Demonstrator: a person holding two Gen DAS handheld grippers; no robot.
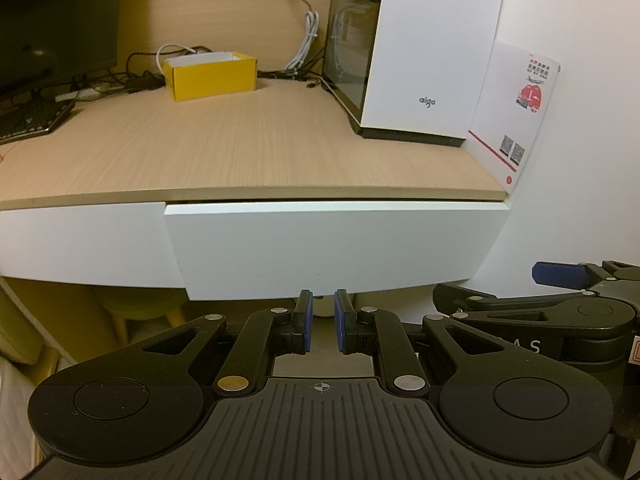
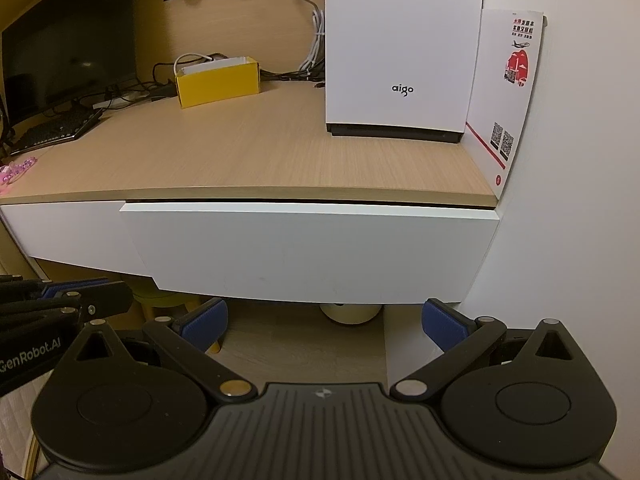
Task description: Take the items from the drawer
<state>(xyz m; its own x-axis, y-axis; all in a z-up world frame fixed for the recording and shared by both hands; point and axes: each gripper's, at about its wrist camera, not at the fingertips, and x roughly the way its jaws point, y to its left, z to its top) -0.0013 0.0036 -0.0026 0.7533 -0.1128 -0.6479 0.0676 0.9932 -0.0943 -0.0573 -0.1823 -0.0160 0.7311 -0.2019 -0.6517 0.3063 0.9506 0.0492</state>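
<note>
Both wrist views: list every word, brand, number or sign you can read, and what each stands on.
"aigo": front of the white PC case.
"GenRobot.AI": side of the left gripper, in the right wrist view.
"A S": on the right gripper, in the left wrist view; the rest is hidden.
Leaflet against the wall: red Chinese characters and two QR codes, too small to read.
Yellow box: no text visible.

The white flat-fronted drawer [image 2: 308,252] stands slightly proud of the wood-grain bench [image 2: 260,152], a thin dark gap along its top edge. Open room lies below its bottom edge. The white wall [image 2: 568,200] crowds its right end; a white computer case [image 2: 404,48] stands above.
</note>
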